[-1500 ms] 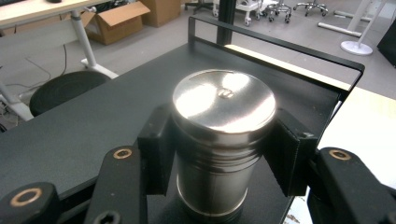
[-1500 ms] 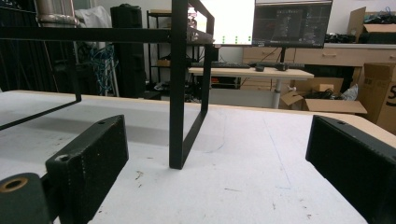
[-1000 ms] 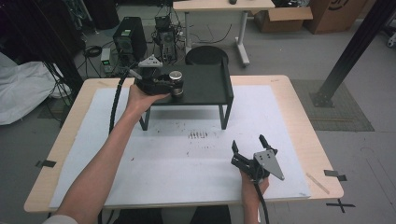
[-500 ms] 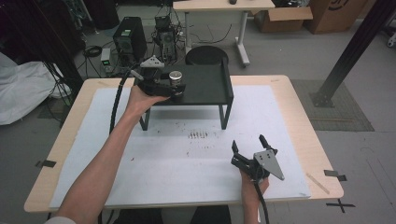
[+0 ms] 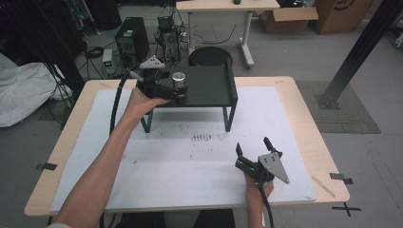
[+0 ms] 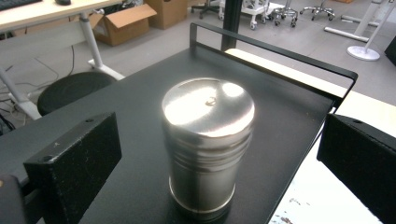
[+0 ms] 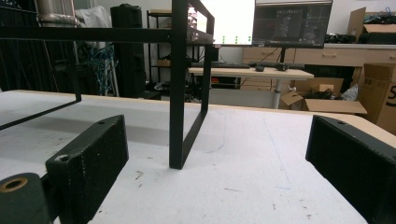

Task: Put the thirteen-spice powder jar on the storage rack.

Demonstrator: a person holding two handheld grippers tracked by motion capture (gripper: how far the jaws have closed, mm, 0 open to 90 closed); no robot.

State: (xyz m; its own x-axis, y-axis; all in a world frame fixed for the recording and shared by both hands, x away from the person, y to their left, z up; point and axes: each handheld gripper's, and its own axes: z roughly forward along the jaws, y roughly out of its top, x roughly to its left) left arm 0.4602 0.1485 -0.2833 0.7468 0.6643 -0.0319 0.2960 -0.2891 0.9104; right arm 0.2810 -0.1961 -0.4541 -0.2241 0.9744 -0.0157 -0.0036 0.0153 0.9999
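The left gripper (image 5: 177, 92) reaches onto the black raised shelf (image 5: 214, 88), its fingers spread wide on either side of the upright steel shaker (image 6: 208, 144), not yet touching it. Well apart, low over the tabletop (image 5: 294, 123), the right gripper (image 5: 252, 148) waits released and empty.

In the right gripper view, the metal canister (image 7: 55, 13) above the left jaw is cut off by the top edge. The monitor (image 7: 292, 22) text ahead is too small to read.
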